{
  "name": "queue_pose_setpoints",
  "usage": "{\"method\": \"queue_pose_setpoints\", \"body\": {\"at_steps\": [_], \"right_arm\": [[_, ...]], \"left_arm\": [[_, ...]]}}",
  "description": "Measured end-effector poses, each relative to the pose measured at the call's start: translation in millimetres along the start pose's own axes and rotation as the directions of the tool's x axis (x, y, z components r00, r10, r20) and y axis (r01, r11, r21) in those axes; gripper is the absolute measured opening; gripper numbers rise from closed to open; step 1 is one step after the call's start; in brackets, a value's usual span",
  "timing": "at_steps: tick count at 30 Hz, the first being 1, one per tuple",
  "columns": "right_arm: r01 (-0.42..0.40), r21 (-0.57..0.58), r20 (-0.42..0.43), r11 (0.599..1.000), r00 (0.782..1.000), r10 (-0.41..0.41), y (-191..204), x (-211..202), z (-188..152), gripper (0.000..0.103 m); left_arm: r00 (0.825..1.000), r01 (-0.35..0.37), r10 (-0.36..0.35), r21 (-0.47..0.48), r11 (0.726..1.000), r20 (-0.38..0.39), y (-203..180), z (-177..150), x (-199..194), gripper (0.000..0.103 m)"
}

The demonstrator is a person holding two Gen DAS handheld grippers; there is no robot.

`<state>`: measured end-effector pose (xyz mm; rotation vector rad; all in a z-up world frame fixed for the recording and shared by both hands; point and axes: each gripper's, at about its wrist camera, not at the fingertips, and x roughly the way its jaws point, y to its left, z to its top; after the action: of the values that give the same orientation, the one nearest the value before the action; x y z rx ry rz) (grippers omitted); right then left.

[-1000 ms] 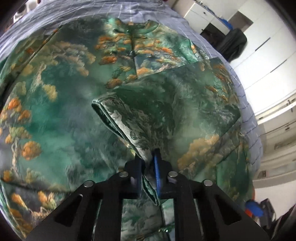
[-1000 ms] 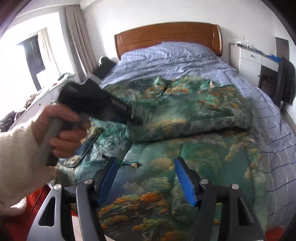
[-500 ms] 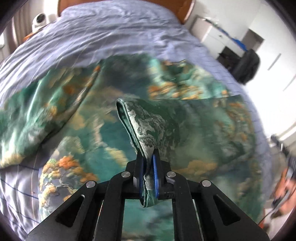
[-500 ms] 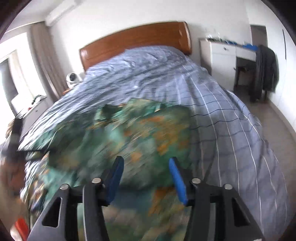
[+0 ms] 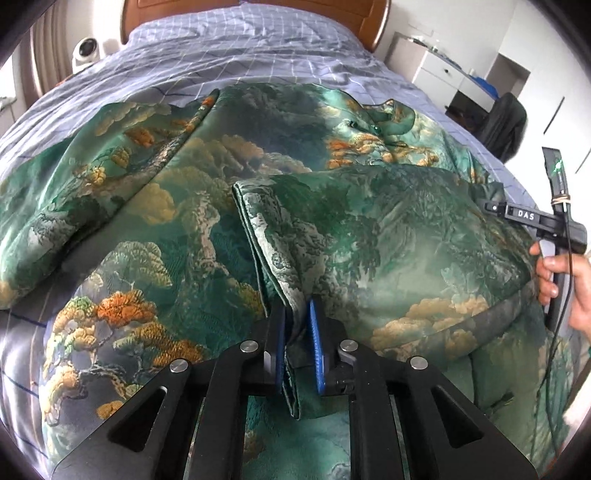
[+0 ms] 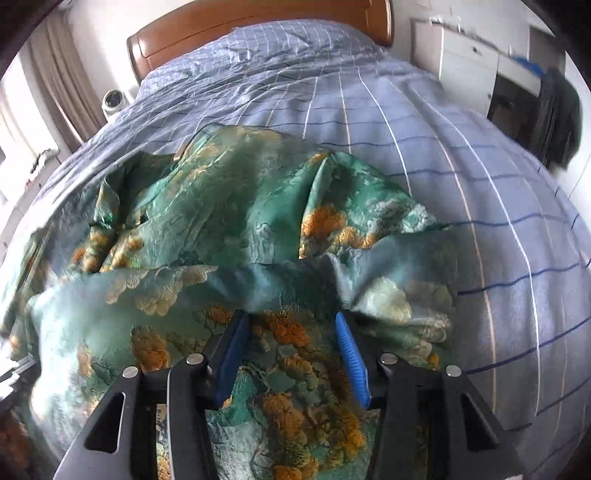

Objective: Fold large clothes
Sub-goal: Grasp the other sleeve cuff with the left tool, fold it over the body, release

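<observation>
Here, garment: a large green robe (image 5: 192,206) printed with orange and cream trees and clouds lies spread across the near half of the bed, its collar toward the headboard.
Folded part: one sleeve (image 5: 369,236) is laid over the body of the robe, its cuff end reaching to the left gripper.
Left gripper: the left gripper (image 5: 297,343) has its blue-padded jaws nearly closed on the cuff edge of that sleeve; a strip of the fabric hangs down between the pads, and the jaws have just begun to ease apart.
Right gripper: the right gripper (image 6: 291,354) hangs over the right-hand side of the robe with its jaws partly apart, after narrowing a moment ago; fabric shows in the gap below them, and the pads press on nothing.
Right hand: in the left wrist view a hand (image 5: 565,284) at the far right edge holds the black handle of the right gripper, just beside the robe's right side.
Bed: a pale blue checked bedspread (image 6: 424,122) covers the bed under and around the robe.
Headboard: a wooden headboard (image 6: 236,26) stands at the far end.
Surroundings: a white cabinet (image 6: 465,66) and a dark garment (image 6: 557,118) hung on a chair stand to the far right of the bed; a small white round device (image 5: 86,51) sits at the far left.
</observation>
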<state>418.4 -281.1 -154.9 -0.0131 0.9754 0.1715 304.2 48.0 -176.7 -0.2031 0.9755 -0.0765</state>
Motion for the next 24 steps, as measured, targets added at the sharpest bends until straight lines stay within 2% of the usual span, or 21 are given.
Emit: {"method": "queue_pose_setpoints", "body": {"at_steps": [4, 9, 12, 15, 18, 21, 24], "right_arm": [[0.003, -0.018, -0.001, 1.000, 1.000, -0.003, 4.4, -14.2, -10.8, 0.049], [0.021, -0.123, 0.000, 0.992, 1.000, -0.021, 18.0, -55.3, -50.3, 0.049], [-0.008, -0.154, -0.011, 0.988, 1.000, 0.007, 24.8, -75.7, -70.1, 0.049], [-0.004, -0.170, -0.029, 0.985, 1.000, -0.001, 25.2, -74.1, -83.6, 0.049], [-0.039, -0.101, -0.073, 0.994, 0.997, 0.031, 17.7, -53.2, -82.9, 0.049], [-0.033, -0.088, -0.060, 0.996, 0.998, 0.028, 17.9, -46.8, -78.2, 0.049], [0.009, -0.085, -0.031, 0.996, 0.999, -0.012, 23.2, -50.8, -81.8, 0.050]], "left_arm": [[1.000, 0.010, -0.010, -0.004, 1.000, 0.021, 2.3, -3.3, 0.0, 0.013], [0.999, 0.005, -0.005, -0.003, 1.000, 0.031, 2.1, -5.0, -0.5, 0.013], [0.999, 0.000, 0.000, -0.001, 1.000, 0.038, 1.2, -5.8, -0.8, 0.013], [0.999, -0.009, 0.008, 0.006, 1.000, 0.046, -0.7, -7.3, -0.2, 0.013], [0.998, -0.027, 0.026, 0.021, 0.999, 0.051, -3.5, -8.4, -0.6, 0.013], [0.998, -0.037, 0.036, 0.027, 0.999, 0.052, -5.3, -7.9, -0.3, 0.013], [0.997, -0.039, 0.037, 0.026, 0.999, 0.064, -5.6, -8.6, -5.2, 0.015]]}}
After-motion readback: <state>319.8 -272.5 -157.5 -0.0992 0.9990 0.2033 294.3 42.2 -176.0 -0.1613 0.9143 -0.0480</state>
